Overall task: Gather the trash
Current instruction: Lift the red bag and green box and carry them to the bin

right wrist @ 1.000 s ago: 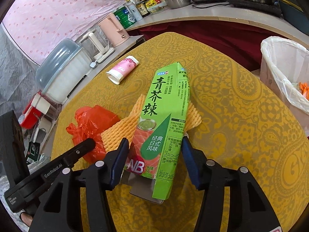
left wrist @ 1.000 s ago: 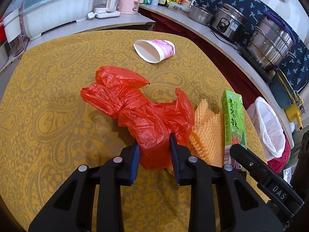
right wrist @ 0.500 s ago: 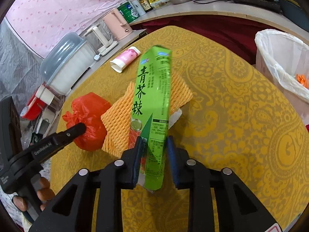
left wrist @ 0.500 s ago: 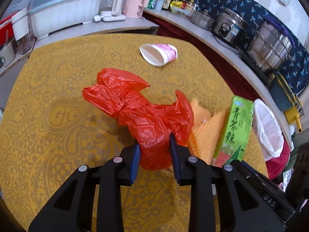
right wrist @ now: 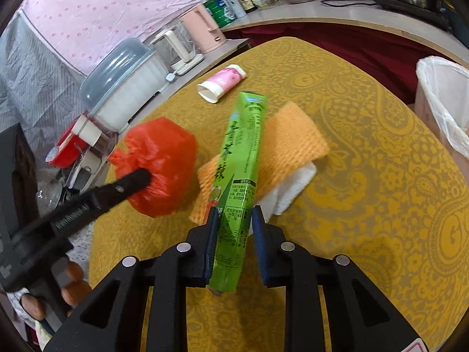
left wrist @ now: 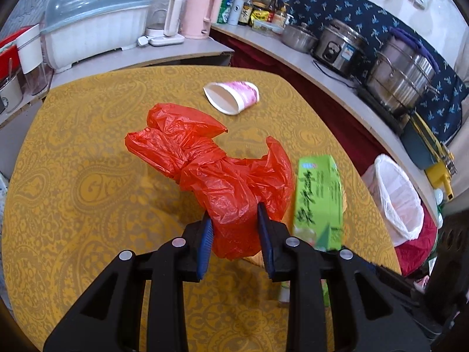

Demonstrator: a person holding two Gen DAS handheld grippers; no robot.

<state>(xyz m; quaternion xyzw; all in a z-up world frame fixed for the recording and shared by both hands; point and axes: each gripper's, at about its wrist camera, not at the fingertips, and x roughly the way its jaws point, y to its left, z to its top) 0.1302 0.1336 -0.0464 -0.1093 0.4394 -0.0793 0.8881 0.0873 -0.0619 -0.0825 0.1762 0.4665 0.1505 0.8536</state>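
My left gripper (left wrist: 233, 220) is shut on a crumpled red plastic bag (left wrist: 205, 161), held just above the yellow patterned table (left wrist: 73, 176). My right gripper (right wrist: 234, 217) is shut on the lower end of a long green carton (right wrist: 243, 146), which is turned on edge and raised off the table. The right wrist view shows the red bag (right wrist: 164, 161) with a left finger (right wrist: 129, 184) against it. Under the carton lie an orange foam net (right wrist: 293, 140) and a white tissue (right wrist: 290, 187). A pink-and-white paper cup (left wrist: 231, 98) lies on its side farther back.
A bin with a white liner (left wrist: 395, 196) stands off the table's right edge, and the same bin (right wrist: 445, 99) shows at the far right. Counters behind hold kettles (left wrist: 199, 14), a covered dish rack (left wrist: 96, 29), and steel pots (left wrist: 401, 76). A hand (right wrist: 70, 290) grips the left tool.
The right jaws closed on the green carton, turned it on edge and lifted it off the foam net. The left gripper kept its hold on the red bag and rose a little.
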